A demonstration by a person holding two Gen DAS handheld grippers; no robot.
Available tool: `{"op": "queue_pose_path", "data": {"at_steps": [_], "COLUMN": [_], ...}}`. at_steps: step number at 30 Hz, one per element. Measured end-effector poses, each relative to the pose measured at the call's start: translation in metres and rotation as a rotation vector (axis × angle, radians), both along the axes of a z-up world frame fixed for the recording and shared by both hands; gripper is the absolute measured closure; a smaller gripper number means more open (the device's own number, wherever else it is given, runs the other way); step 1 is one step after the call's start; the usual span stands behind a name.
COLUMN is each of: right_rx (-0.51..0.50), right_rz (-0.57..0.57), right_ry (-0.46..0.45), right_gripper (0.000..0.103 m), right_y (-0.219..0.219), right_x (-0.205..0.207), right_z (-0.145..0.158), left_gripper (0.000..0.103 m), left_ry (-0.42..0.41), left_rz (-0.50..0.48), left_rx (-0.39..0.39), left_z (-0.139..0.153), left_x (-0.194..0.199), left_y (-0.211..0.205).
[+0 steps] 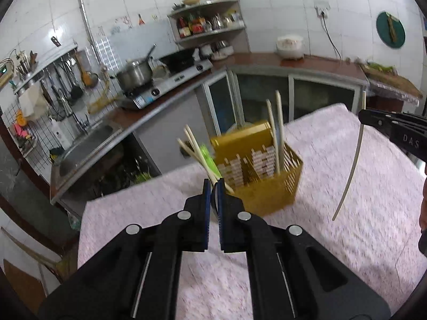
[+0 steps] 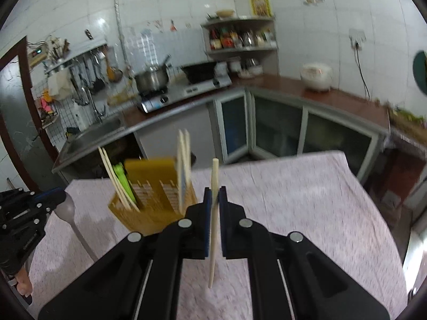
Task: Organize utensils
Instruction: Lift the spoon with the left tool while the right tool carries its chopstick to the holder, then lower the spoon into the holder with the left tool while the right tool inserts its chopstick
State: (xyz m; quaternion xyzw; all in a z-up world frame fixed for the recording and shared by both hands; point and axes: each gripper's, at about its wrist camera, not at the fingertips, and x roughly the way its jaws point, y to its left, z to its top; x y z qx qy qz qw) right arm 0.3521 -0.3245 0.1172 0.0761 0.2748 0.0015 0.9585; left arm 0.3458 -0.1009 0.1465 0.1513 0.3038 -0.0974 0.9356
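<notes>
Yellow slotted utensil holder [image 1: 263,165] stands on the pink tablecloth [image 1: 347,186], toward the table's far edge and left of its middle. In its taller right-hand compartment: two pale chopsticks [image 1: 275,133], upright. In the lower left-hand compartment: a few more pale chopsticks [image 2: 114,178], leaning left, with a green-handled utensil [image 2: 121,178] beside them.

Left gripper [image 1: 213,184]: fingers nearly together, clamped on a metal spoon [image 2: 70,214]. In the right wrist view the spoon's bowl sits at the fingertips and the handle hangs down, clear of the cloth.

Right gripper [image 2: 215,193]: fingers closed on a single pale chopstick [image 2: 213,226], held upright; its upper end stands above the fingertips, its lower end hangs free above the cloth. Right of the holder, apart from it.
</notes>
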Motion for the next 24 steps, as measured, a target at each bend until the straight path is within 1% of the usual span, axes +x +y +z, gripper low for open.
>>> {"op": "queue_pose_path", "data": {"at_steps": [4,5,8,9,11,12,14,16,21,24], "right_rx": [-0.022,-0.027,-0.041,-0.039,-0.036,-0.031,-0.023,-0.011,-0.025,-0.031], "right_rz": [0.02,0.023,0.028,0.028,0.027,0.027,0.024,0.03,0.039,0.049], "right_ry": [-0.053,-0.064,-0.107,-0.125,-0.155,-0.172,-0.192,-0.209,-0.241,-0.234], "right_gripper": [0.097,0.097,0.097,0.097,0.097,0.097,0.097,0.097,0.097,0.097], "right_y": [0.014,0.016,0.022,0.022,0.024,0.024,0.024,0.025,0.028,0.03], "right_x": [0.013,0.015,0.022,0.024,0.026,0.028,0.032,0.035,0.041,0.048], "right_z": [0.031,0.037,0.057,0.062,0.069,0.071,0.072,0.071,0.075,0.07], "left_gripper": [0.1,0.1,0.1,0.1,0.099,0.1,0.1,0.1,0.099,0.099], "left_ry": [-0.105,-0.12,-0.192,-0.23,-0.261,-0.272,-0.286,-0.291,-0.294,-0.311], "left_rz": [0.019,0.023,0.045,0.059,0.064,0.068,0.079,0.085,0.088,0.078], "left_rx": [0.001,-0.003,-0.031,-0.046,-0.086,-0.125,-0.175,-0.195,-0.157,-0.119], "left_z": [0.028,0.033,0.051,0.056,0.062,0.062,0.057,0.049,0.021,0.008], "left_x": [0.012,0.013,0.022,0.025,0.03,0.035,0.043,0.05,0.068,0.071], "left_y": [0.008,0.009,0.016,0.02,0.024,0.028,0.031,0.032,0.024,0.017]}}
